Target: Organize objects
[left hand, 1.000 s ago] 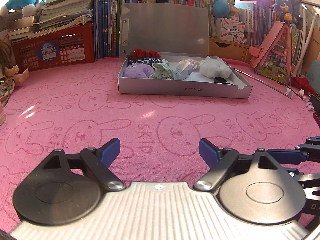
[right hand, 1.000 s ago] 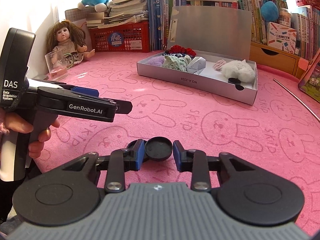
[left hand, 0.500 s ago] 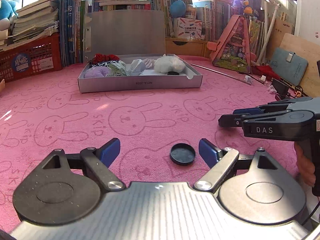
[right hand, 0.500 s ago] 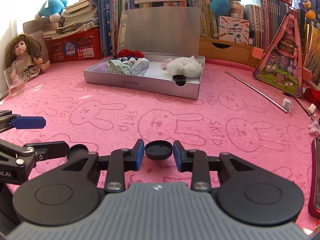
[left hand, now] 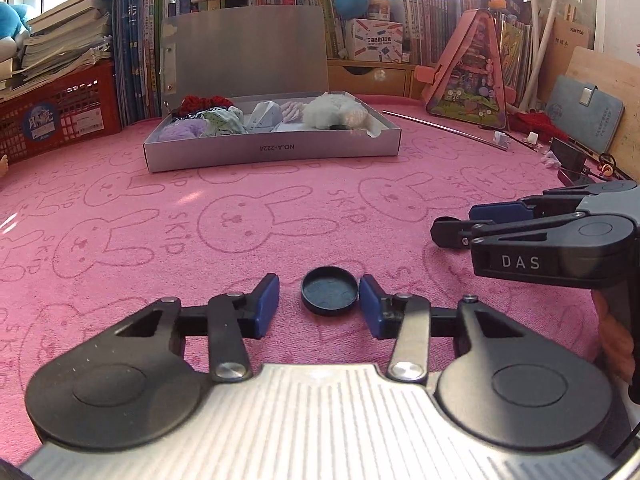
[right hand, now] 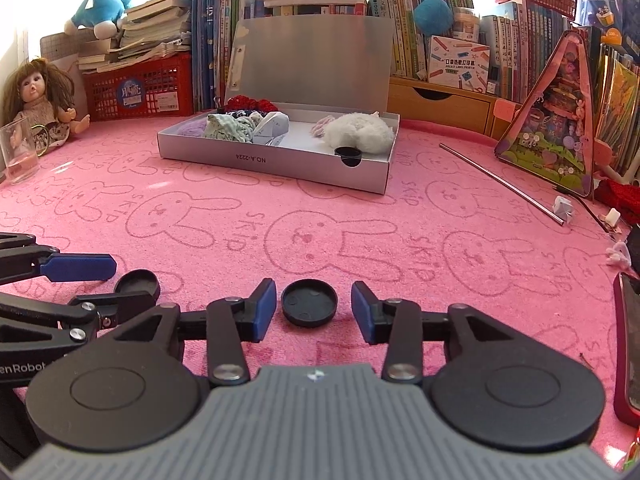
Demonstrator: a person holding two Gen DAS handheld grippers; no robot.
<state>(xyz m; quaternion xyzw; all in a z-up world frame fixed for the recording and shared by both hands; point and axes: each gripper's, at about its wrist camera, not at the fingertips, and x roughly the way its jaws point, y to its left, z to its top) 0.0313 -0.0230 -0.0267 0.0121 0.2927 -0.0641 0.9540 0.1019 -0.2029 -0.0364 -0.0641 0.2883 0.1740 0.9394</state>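
A black round cap [left hand: 329,290] lies on the pink cloth between the blue pads of my left gripper [left hand: 319,300]. Its jaws are closing; the right pad is at the cap's edge and a gap shows at the left pad. A second black cap [right hand: 309,302] lies flat between the pads of my right gripper [right hand: 314,304], whose jaws are opening, with a gap on both sides. In the right wrist view, the left gripper's fingers [right hand: 76,267] flank the first cap [right hand: 137,283]. An open silver box [right hand: 280,164] holds soft items and a third black cap [right hand: 348,152].
The right gripper's body [left hand: 552,248], held by a hand, is close on the right. A doll [right hand: 38,100] and a glass [right hand: 18,152] stand far left. A metal rod [right hand: 500,178] and a pink triangular case [right hand: 556,120] are at the right. Books and a red basket [right hand: 140,88] line the back.
My right gripper's jaws have parted from the cap they held, and it lies on the cloth. My left gripper swung right to another cap and its jaws narrowed around it.
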